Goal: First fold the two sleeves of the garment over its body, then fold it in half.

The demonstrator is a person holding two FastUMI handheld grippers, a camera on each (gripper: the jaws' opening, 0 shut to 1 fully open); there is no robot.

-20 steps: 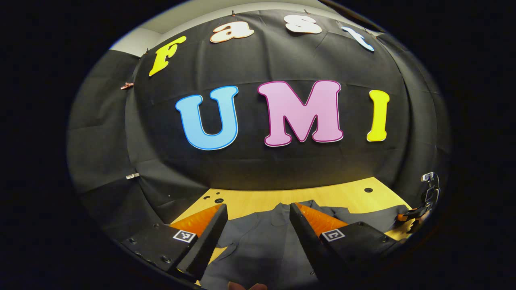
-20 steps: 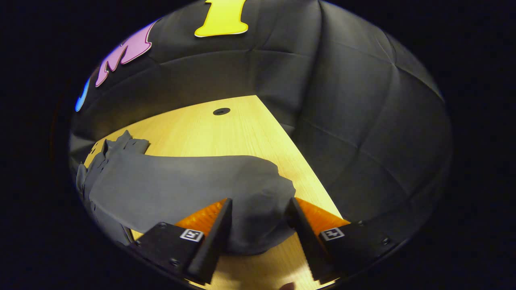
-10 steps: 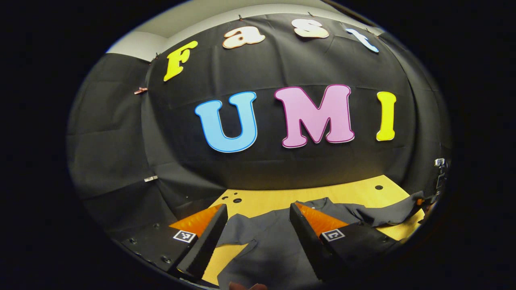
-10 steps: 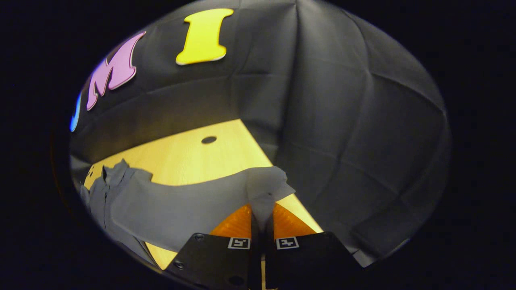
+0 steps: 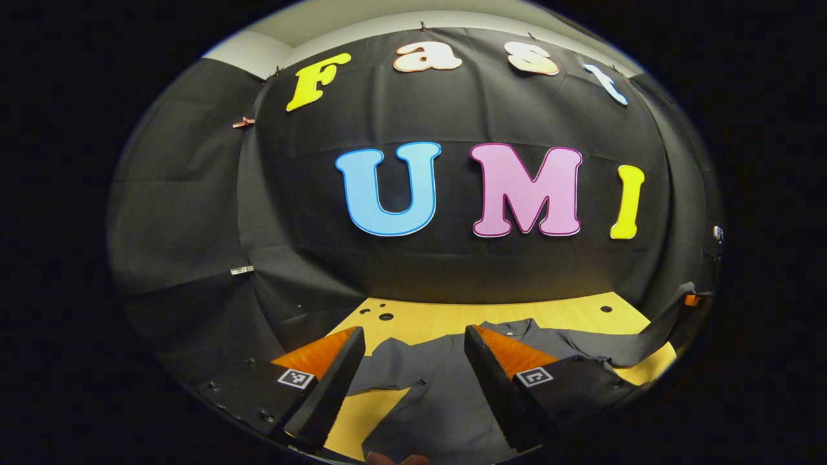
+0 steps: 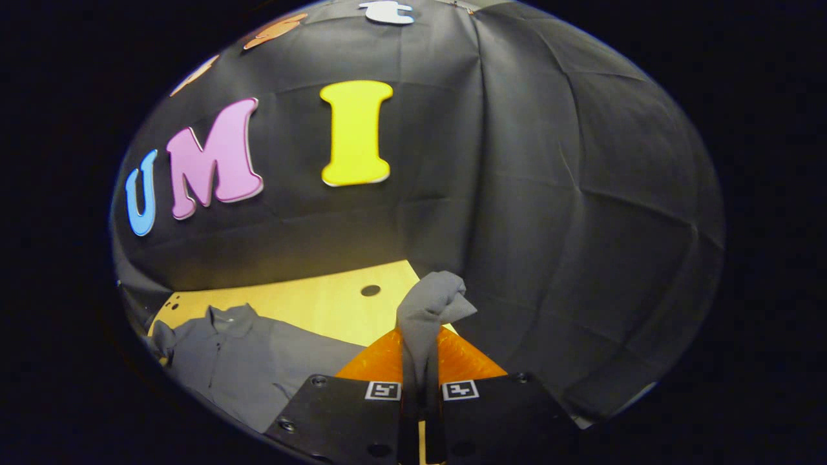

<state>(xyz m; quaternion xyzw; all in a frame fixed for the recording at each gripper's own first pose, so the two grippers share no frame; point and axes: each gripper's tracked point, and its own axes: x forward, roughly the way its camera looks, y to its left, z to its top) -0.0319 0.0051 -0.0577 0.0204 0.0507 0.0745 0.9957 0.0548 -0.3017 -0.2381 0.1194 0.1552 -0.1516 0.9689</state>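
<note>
Garment (image 6: pixel 239 361): soft, light, limp grey shirt lying flat on the table (image 6: pixel 310 303) left of the right tongs (image 6: pixel 420 387), which pinch its lifted sleeve (image 6: pixel 429 310) by the cuff, a sound hold; left tongs (image 5: pixel 410 381) spread above its body.

A light wooden table (image 5: pixel 446 320) is sitting under warm light inside a booth, its top pierced by small round holes (image 5: pixel 386 316) near the far edge, one more (image 6: pixel 370 290) lying toward its right end. Black cloth (image 5: pixel 194 213) is hanging behind, pinned by small clips (image 5: pixel 243 122), a pale wall (image 5: pixel 242 46) showing above.
</note>
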